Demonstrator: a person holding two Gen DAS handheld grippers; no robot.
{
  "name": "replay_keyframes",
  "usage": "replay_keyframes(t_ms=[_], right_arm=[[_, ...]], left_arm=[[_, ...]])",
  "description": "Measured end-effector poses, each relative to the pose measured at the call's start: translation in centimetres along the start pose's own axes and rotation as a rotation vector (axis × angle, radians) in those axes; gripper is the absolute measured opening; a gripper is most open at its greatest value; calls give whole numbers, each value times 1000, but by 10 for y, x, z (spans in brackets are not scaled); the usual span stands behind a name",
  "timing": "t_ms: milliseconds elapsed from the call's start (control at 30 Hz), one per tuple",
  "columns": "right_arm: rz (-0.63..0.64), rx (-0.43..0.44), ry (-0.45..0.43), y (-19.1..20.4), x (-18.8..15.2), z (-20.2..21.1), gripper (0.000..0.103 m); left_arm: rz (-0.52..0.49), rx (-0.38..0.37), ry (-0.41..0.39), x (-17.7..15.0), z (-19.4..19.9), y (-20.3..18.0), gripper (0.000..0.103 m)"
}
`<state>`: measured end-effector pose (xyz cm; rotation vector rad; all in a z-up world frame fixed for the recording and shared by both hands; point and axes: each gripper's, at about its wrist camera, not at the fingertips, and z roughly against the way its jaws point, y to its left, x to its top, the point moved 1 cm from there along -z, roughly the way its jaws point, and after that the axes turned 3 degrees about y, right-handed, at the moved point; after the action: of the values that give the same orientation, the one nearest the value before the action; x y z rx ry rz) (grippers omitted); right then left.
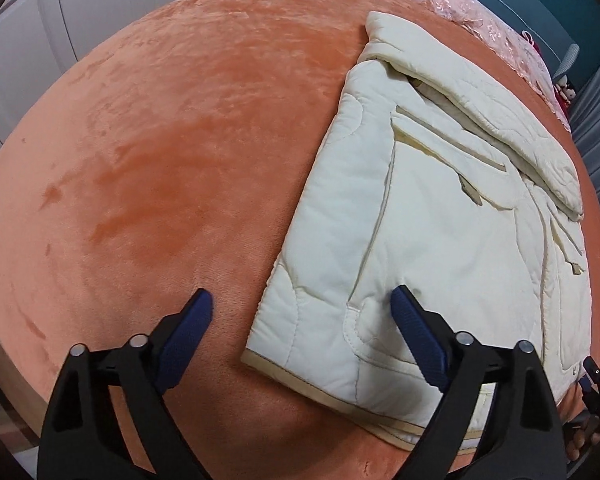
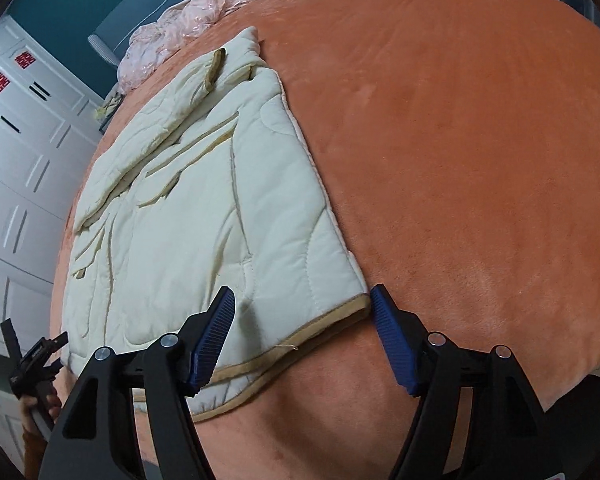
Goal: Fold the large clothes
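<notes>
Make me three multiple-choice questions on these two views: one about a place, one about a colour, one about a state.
1. The cream quilted jacket lies on:
A a bed
B a chair
C the floor

2. The bed cover is:
A green
B orange
C white

3. The right hand-held gripper is:
A shut on the hem
B open, astride the jacket's corner
C holding a hanger

Answers: 1 A, the jacket lies flat on the bed; 2 B, orange plush surrounds it; 3 B, the blue pads stand apart, either side of the corner.

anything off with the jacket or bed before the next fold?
Mostly tidy. The cream jacket lies folded flat on the orange blanket, but a loose thread strays from its tan hem near the right gripper.
</notes>
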<state>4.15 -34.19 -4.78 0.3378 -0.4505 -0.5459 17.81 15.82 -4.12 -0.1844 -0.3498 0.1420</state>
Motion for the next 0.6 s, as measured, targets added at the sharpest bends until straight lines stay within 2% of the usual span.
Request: replay_keyframes(t_ms=[67,100,133,233,400,500,600], right_arm=[[-19,20,7,5,0,-1,15],[-26,33,13,7,1,0,11],[-30,44,4,9,1,4,8],[19,57,-28,19,1,26,5],[211,16,-27,32,-12,82,2],[324,-15,6,29,-31,120,0],[407,-42,66,18,-59,154,0]], left_arm=[[-8,-32,21,2,1,-4,46],[-8,-64,27,2,4,-6,25],[-7,-83,31,1,8,-7,18],[-31,-94,-15,-2,31,-12,8],[-88,-153,-62,-23,89,-4,6],[-166,-157,-48,-48,120,-3,6],[-242,-158,18,-88,145,0,6]])
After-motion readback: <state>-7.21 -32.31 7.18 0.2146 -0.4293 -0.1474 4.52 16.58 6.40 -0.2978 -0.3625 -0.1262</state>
